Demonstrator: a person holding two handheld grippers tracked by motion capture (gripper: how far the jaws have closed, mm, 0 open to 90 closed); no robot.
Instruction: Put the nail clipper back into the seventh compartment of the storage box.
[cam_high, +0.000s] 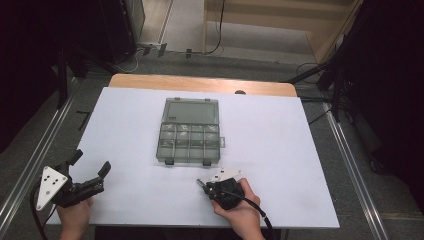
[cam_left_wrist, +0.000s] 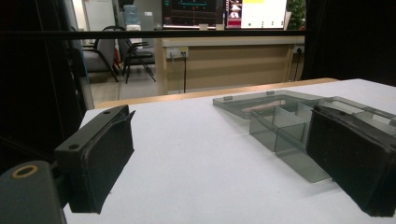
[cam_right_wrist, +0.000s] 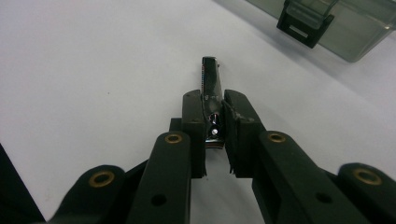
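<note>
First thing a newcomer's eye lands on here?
Probably the open smoky-grey compartment box in the middle of the white table, lid laid back toward the far edge. Next, the right gripper, near the table's front edge, shut on a small shiny nail clipper that pokes out past its jaws. The left gripper sits open at the table's front left corner, holding nothing.

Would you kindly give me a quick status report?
Left gripper open, idle. Right gripper shut on nail clipper. Organizer box open ahead, path unobstructed.
</note>
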